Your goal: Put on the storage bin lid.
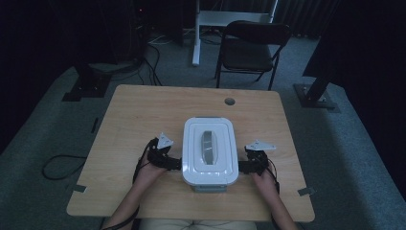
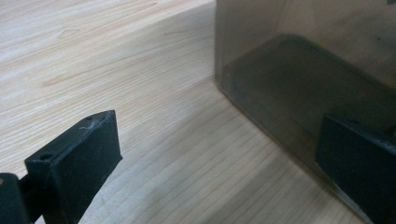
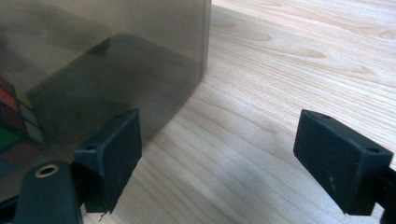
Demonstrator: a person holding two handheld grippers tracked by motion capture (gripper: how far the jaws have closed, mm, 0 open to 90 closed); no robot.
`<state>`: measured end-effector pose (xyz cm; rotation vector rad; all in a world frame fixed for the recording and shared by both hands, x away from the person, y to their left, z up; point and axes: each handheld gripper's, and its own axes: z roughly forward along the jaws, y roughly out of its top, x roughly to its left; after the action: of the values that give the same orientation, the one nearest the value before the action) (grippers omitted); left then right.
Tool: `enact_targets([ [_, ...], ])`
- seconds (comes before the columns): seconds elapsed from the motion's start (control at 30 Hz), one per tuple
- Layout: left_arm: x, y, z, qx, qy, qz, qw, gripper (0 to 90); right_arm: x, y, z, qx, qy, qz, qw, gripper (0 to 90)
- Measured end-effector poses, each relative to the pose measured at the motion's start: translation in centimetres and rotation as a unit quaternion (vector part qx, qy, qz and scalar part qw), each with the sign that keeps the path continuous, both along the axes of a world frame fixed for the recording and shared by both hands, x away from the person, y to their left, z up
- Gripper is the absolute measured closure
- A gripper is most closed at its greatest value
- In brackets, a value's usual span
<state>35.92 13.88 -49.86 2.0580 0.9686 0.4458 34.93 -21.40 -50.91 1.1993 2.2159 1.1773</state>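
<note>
- The surface [image 1: 143, 110] carries a box [image 1: 209, 152] near its front edge, midway between both claws.
- The box looks stiff, smooth-walled, likely slippery; best squeezed low on opposite sides.
- Left claw [image 1: 176, 163] and right claw [image 1: 242, 166] gape wide, gripping nothing, each beside a wall.

The table [image 1: 143, 115] is pale wood-grain laminate, smooth and matt. On it, the box [image 2: 299, 60] has smoky translucent plastic walls with a dull sheen, and its lid [image 1: 209, 152] is glossy white plastic. Beside the box, both grippers' jaws are matt black plastic, slightly dusty. Around the table lies rough grey carpet [image 1: 354, 143].
</note>
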Motion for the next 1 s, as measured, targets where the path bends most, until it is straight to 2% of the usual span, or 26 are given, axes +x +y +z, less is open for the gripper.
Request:
enact_targets([
  [0.33, 0.3, -0.2, -0.4, 0.008, 0.002, 0.002, 1.0, 1.0, -0.5, -0.1, -0.1, 0.005, -0.003, -0.009, 0.9999, 14.4],
  [0.43, 0.3, 0.0, -0.6, -0.009, 0.003, 0.005, 0.9999, 1.0, -0.5, -0.1, -0.2, 0.0, -0.011, -0.013, 0.9999, 12.6],
  [0.53, 0.3, 0.4, -0.6, -0.007, 0.003, 0.011, 0.9999, 1.0, -0.5, -0.3, -0.4, -0.012, -0.024, -0.031, 0.9992, 12.5],
  [0.6, 0.3, 0.8, -0.5, -0.013, 0.005, 0.006, 0.9999, 1.0, -0.5, -0.7, -0.4, -0.001, -0.019, -0.037, 0.9991, 12.5],
  [0.7, 0.4, 1.3, -0.4, -0.025, 0.012, 0.004, 0.9996, 1.0, -0.6, -1.2, -0.2, -0.003, -0.023, -0.046, 0.9987, 12.5],
  [0.83, 0.2, 1.6, -0.3, -0.025, 0.019, -0.015, 0.9994, 1.0, -0.8, -2.0, -0.2, 0.005, -0.016, -0.058, 0.9982, 12.5],
  [0.93, -0.1, 1.9, -0.1, -0.037, 0.016, -0.018, 0.999, 1.0, -1.0, -2.4, -0.2, 0.008, -0.015, -0.063, 0.9979, 12.5],
  [1.0, -0.2, 2.1, 0.0, -0.035, 0.012, -0.014, 0.9992, 1.0, -1.1, -2.6, -0.2, 0.006, -0.015, -0.065, 0.9977, 12.5],
])
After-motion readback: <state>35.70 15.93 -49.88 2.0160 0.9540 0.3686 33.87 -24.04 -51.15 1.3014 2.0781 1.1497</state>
